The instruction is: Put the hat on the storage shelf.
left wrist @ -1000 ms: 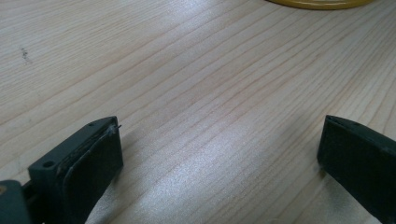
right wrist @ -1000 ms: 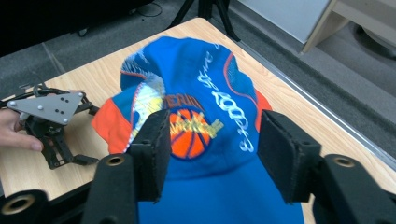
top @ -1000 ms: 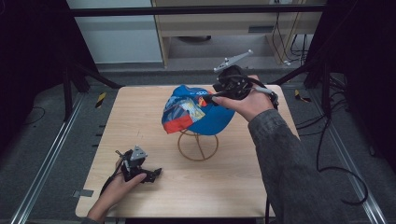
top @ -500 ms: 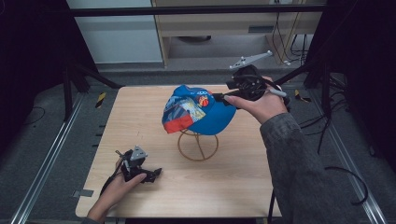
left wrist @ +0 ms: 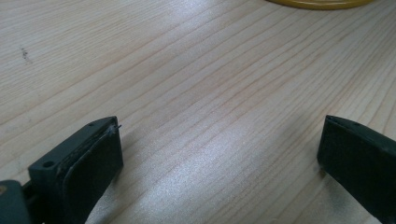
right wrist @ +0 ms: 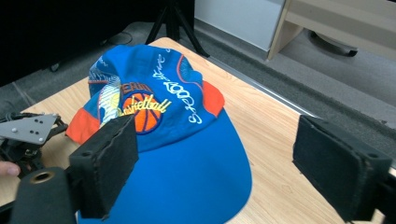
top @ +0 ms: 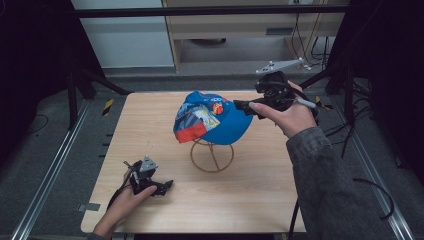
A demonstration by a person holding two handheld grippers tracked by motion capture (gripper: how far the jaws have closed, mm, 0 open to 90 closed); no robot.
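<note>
The cap [top: 215, 120] is sitting on the wire stand [top: 212, 156] — the right gripper [top: 239, 105], jaws just opening wide, is holding nothing beside its brim.

Cap [top: 215, 120]: set on top of the wire stand [top: 212, 155], at the middle of the tabletop [top: 150, 125], toward the far edge. Stand: its ring base is rested flat on the tabletop, directly beneath the cap. Right gripper [top: 242, 105]: held above the tabletop, just right of the cap at its brim, level with it. Left gripper [top: 167, 186]: laid on the tabletop at the near left corner, well apart from the stand, pointed toward it. Shelf unit [top: 240, 30]: placed on the floor behind the tabletop's far edge.
</note>
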